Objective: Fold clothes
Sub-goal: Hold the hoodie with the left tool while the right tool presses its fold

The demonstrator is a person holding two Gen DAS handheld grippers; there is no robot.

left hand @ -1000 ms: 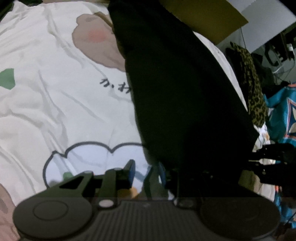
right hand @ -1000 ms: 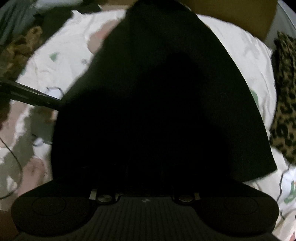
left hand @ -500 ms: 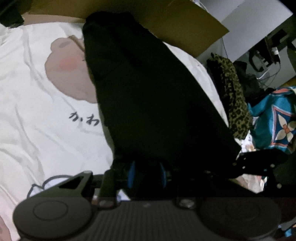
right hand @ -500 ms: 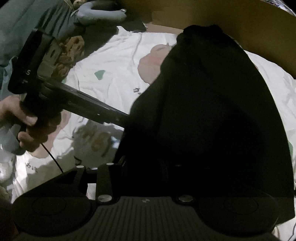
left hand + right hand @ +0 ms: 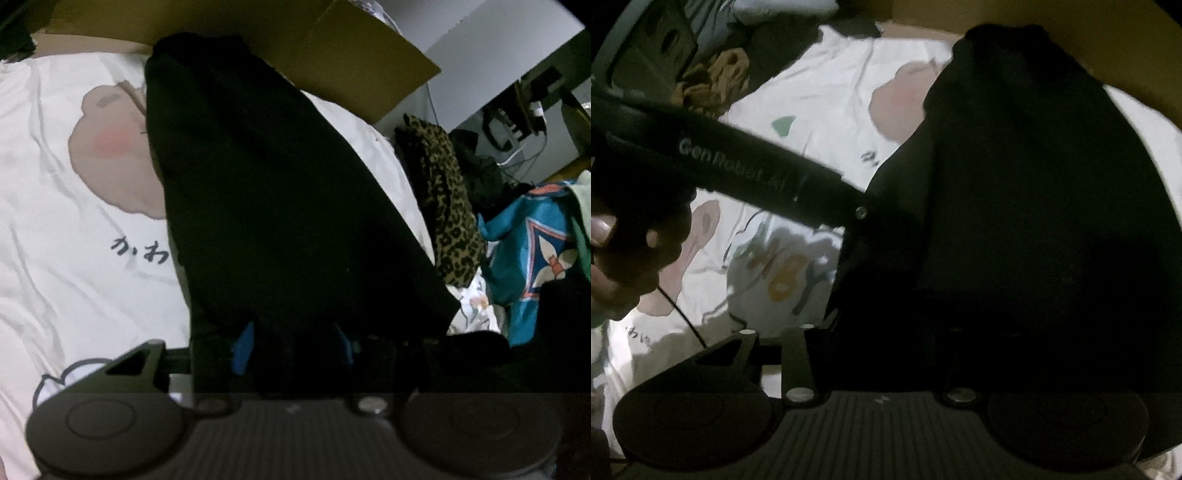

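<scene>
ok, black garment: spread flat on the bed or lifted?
Lifted at the near end. The black garment rises off the white printed sheet toward both grippers; its far end rests near the cardboard. Fold count: cannot tell.

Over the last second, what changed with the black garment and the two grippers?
The left gripper, open beside the black garment a second ago, has moved onto its near edge; blue pads now flank cloth. The garment's far end now shows, hanging lifted over the printed sheet. The right gripper's fingers stay hidden behind cloth.
</scene>
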